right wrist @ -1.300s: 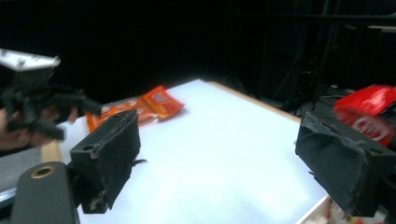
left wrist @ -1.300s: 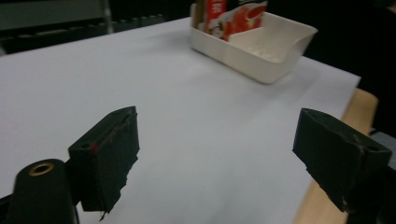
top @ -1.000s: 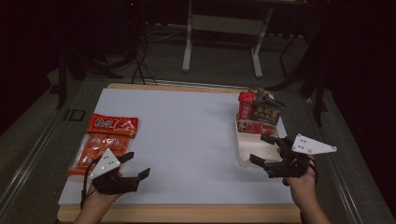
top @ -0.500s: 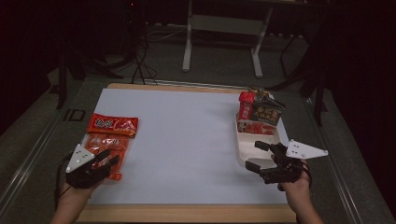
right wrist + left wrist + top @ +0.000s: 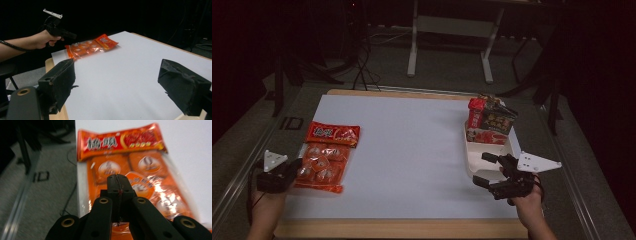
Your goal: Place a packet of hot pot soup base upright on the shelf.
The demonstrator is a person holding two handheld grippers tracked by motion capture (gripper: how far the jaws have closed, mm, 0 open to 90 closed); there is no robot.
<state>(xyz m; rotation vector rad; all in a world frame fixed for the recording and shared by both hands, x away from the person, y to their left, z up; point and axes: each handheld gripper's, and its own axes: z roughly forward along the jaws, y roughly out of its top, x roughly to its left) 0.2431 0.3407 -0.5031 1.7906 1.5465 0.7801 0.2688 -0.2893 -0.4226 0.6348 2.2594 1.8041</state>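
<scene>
An orange-red snack bag (image 5: 326, 156) lies flat near the left edge of the white table top (image 5: 412, 150). My left gripper (image 5: 294, 167) is at the bag's near left corner. Its jaws have just been closing and now meet, with nothing between them. In the left gripper view the shut left gripper (image 5: 120, 181) hovers over the snack bag (image 5: 140, 162). My right gripper (image 5: 482, 169) stands open at the right, just in front of a white tray (image 5: 473, 162). In the right gripper view the open right gripper (image 5: 125, 82) points across the table at the snack bag (image 5: 90, 47) and the left gripper (image 5: 72, 35).
The white tray holds a few red and dark snack packs (image 5: 489, 120) at its far end. The table's wooden front edge (image 5: 402, 227) runs close to both hands. Grey floor and metal stands lie beyond the table.
My left gripper has moved left from the front of the table to the bag's left side and its jaws have shut. The right gripper has stayed near the tray.
</scene>
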